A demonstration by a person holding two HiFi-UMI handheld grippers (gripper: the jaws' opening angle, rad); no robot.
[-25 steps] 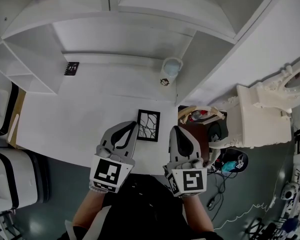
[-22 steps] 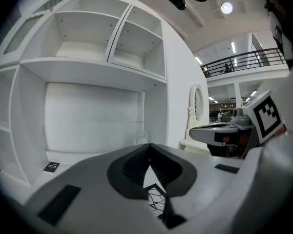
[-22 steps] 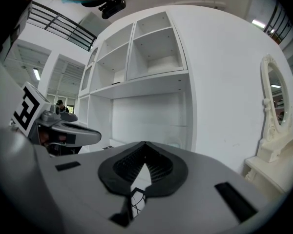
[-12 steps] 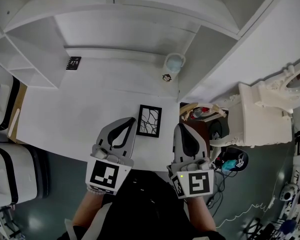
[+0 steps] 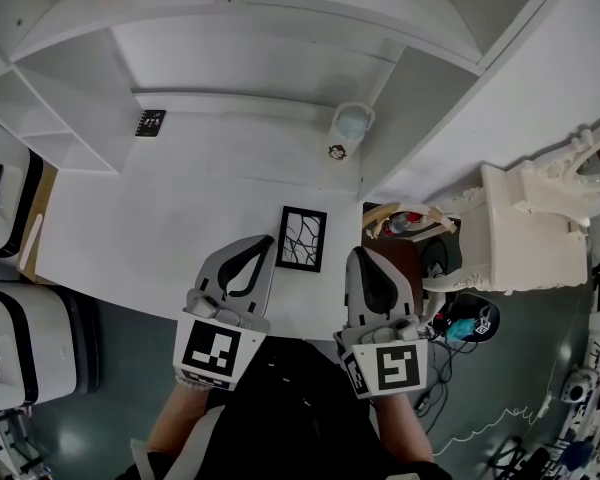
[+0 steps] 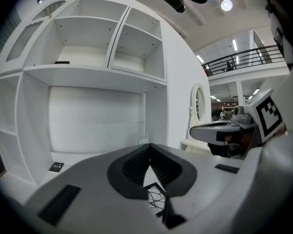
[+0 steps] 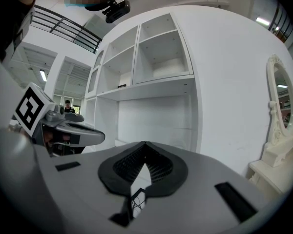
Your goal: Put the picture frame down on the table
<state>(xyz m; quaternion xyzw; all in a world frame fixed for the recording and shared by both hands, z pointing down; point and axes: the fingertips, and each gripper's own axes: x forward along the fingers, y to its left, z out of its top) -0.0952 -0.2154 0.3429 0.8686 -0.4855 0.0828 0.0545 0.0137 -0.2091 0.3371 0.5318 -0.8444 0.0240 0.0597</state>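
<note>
White tabletop under white shelving. Over its near edge, left tool and right tool, both with jaws pressed together, pinching nothing. Between their tips, flat on the tabletop, black picture frame, long axis pointing toward the shelving.

Mock home set in a hall, white shelving, vanity mirror, mezzanine railing
</note>
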